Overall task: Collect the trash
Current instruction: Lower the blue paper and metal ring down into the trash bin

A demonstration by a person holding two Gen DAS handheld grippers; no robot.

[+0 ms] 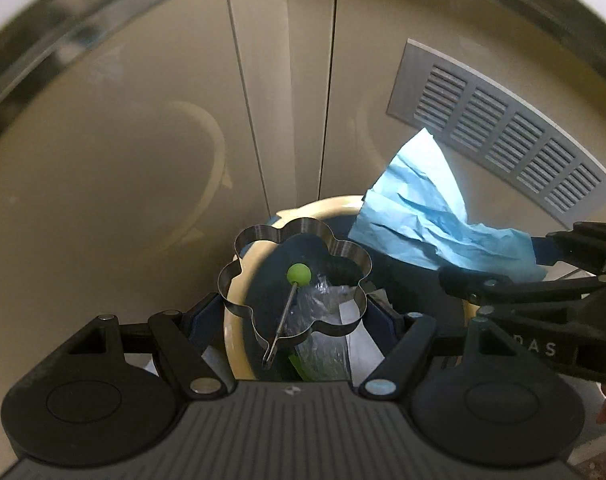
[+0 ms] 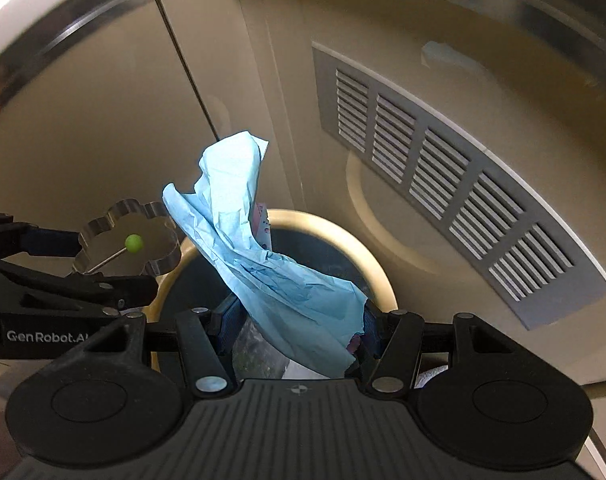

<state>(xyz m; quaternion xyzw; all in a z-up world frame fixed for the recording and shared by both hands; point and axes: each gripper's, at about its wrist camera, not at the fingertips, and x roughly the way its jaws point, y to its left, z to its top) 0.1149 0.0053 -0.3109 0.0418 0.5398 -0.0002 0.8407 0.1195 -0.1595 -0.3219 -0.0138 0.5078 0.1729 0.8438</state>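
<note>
A flower-shaped metal ring [image 1: 295,276] with a green-ball wire handle [image 1: 299,273] sits between the pads of my left gripper [image 1: 295,314], which is shut on it. My right gripper [image 2: 299,320] is shut on a crumpled light-blue paper sheet [image 2: 263,264] that sticks up and forward. Both hang just over a round bin with a cream rim [image 2: 367,260] and a dark inside. In the left wrist view the right gripper [image 1: 543,260] enters from the right with the blue paper [image 1: 415,216]. The right wrist view has the left gripper [image 2: 73,254] at the left, holding the ring [image 2: 131,236].
Clear plastic wrap [image 1: 323,320] lies inside the bin [image 1: 233,340]. Beige cabinet doors stand behind the bin, with a grey vent grille [image 2: 443,184] at the right. A metal counter edge [image 1: 63,28] curves overhead. A pink scrap [image 2: 261,220] shows behind the blue paper.
</note>
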